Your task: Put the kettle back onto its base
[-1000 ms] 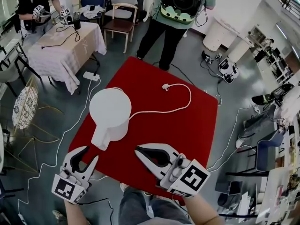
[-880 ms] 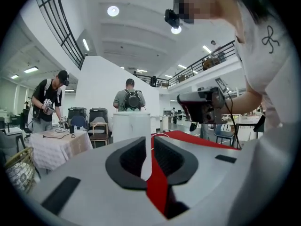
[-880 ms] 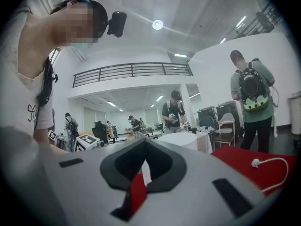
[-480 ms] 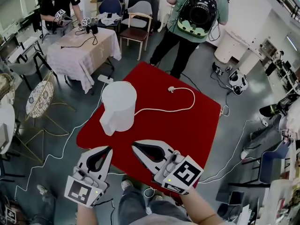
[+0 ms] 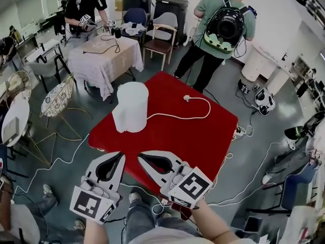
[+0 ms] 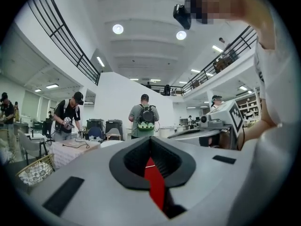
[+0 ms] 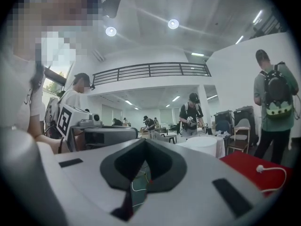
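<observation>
- Head view: the white kettle stands upright near the left far corner of the red table. Its foot hides whatever is under it, so the base cannot be made out.
- A white cord runs from the kettle's foot across the red top and loops to a loose plug.
- The left gripper and the right gripper hang side by side at the table's near edge, well short of the kettle. Both have their jaws together and nothing between them.
- The person's arms are cut off by the lower edge.
- Beyond the table a person with a backpack stands facing away. A cloth-covered table and a chair stand to the left, and loose cables lie on the floor.
- Left gripper view: the left gripper's pressed-together jaws fill the lower half and block most of the red table, of which only a red sliver shows through the opening behind the tips.
- The right gripper's marker cube sits at the right, partly behind its own body.
- The person with the backpack stands far off above the jaw tips.
- Right gripper view: the right gripper's jaws meet at the tips and hold nothing. Floor and thin cables show through the opening.
- The red table is cut off at the right edge, with only the plug and a bit of cord on it.
- The left gripper's marker cube shows at the left.
</observation>
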Available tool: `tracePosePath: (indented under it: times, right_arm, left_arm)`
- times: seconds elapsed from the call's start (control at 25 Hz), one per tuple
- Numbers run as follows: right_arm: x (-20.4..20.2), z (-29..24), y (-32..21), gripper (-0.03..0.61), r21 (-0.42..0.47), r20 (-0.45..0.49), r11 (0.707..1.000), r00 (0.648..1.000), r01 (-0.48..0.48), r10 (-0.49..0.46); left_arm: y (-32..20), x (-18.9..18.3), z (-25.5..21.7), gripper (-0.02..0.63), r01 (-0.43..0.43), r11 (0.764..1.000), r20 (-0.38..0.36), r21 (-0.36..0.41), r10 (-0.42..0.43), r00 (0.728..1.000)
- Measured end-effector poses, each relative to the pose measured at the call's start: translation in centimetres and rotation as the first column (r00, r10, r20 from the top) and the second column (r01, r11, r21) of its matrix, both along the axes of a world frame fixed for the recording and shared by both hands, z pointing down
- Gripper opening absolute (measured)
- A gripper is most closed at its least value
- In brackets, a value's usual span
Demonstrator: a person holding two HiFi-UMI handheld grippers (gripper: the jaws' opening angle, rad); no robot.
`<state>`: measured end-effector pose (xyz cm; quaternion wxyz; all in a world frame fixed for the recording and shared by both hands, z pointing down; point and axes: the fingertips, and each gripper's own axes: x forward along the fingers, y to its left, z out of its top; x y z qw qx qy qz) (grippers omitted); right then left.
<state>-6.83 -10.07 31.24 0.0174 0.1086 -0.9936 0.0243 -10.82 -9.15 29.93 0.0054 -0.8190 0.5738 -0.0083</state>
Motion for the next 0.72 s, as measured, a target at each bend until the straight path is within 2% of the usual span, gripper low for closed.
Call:
tracePosePath:
  times: [0.36,0.72]
  right_arm:
    - [2.2,-1.6,5.0,0.006,0.036,0.051,0.998,0.997,0.05,-0.052]
    - [7.1,-2.5,8.7,0.006,0.055,0.059,0.995,0.995,0.081,-0.084]
  left_arm:
    - [4.7,2.6,-1.7,0.011,0.06,0.998,0.016,0.024,-0.06,0.998]
    - [8.0,8.0,-2.1,0.011,0.077,0.997,0.037,0.022,-0.077,0.996]
